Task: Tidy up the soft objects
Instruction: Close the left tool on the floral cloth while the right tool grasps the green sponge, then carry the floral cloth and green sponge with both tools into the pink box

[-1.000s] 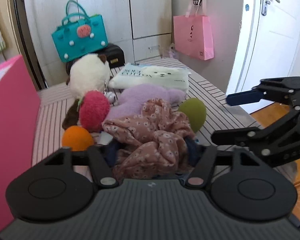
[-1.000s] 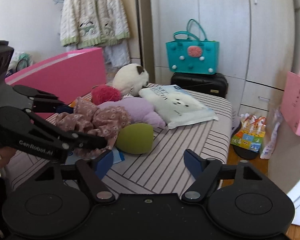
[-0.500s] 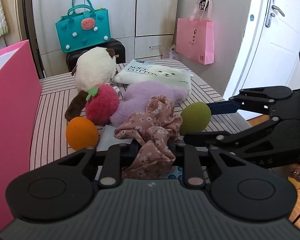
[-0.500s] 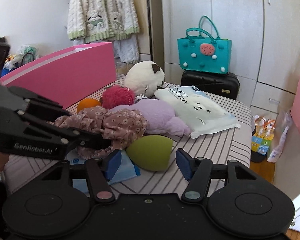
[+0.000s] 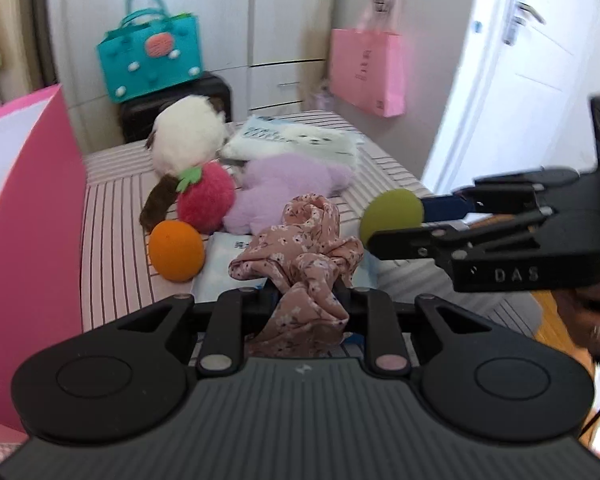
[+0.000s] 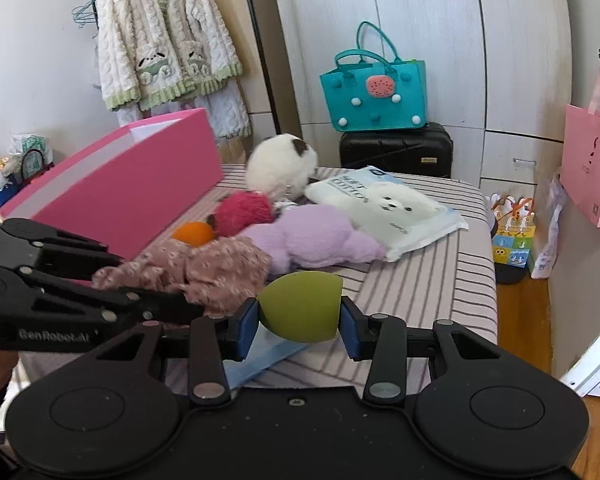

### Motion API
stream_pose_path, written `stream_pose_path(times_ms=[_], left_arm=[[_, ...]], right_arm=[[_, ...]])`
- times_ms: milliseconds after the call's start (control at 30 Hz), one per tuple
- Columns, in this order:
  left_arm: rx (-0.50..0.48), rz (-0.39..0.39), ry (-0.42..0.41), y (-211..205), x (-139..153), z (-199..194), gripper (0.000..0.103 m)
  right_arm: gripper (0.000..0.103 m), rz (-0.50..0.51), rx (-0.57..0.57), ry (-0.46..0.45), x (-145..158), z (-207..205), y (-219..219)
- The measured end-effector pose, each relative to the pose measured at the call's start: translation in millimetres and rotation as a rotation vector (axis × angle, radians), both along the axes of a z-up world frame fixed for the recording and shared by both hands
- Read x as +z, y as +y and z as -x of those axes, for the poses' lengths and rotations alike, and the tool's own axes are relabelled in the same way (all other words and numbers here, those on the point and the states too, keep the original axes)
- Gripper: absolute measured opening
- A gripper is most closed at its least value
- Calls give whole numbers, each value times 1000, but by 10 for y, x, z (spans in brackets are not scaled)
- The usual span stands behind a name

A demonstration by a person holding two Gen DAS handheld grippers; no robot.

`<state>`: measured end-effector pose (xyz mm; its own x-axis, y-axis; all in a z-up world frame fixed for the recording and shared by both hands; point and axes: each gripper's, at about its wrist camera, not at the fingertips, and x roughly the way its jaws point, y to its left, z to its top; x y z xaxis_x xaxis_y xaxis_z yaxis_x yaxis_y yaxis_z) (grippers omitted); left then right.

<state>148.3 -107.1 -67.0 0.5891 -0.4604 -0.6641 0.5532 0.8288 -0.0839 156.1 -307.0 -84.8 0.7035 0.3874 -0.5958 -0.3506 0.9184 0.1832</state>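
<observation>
My left gripper (image 5: 304, 300) is shut on a pink floral cloth (image 5: 304, 248), which hangs bunched between its fingers above the striped table (image 5: 112, 272). My right gripper (image 6: 300, 326) is shut on a green egg-shaped soft ball (image 6: 302, 306), which also shows in the left wrist view (image 5: 390, 216). Behind lie an orange ball (image 5: 176, 250), a red strawberry plush (image 5: 206, 196), a purple plush (image 5: 284, 188), a white and brown plush (image 5: 188, 140) and a white cotton pack (image 5: 300, 140). A pink open box (image 6: 116, 188) stands at the left.
A blue and white flat packet (image 5: 228, 256) lies under the cloth. A teal bag (image 6: 374, 84) sits on a black case (image 6: 396, 146) behind the table. A pink paper bag (image 5: 366, 70) hangs on the wall. A white door (image 5: 520, 80) is at the right.
My right gripper has closed on the green ball and lifted it. My left gripper has tightened on the floral cloth and pulled it back and up from the pile.
</observation>
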Motion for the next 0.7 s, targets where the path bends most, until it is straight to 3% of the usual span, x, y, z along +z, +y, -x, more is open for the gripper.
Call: stream_pose_path(times_ms=[167, 367, 700], left_arm=[[-61, -11, -9, 46, 139, 171, 21], [-134, -28, 42, 194, 300, 289, 21], [-122, -39, 79, 657, 624, 421, 21]], right_arm=[[48, -45, -3, 76, 171, 103, 25], [48, -75, 29, 146, 319, 275, 74], [48, -87, 152, 152, 644, 494, 364]])
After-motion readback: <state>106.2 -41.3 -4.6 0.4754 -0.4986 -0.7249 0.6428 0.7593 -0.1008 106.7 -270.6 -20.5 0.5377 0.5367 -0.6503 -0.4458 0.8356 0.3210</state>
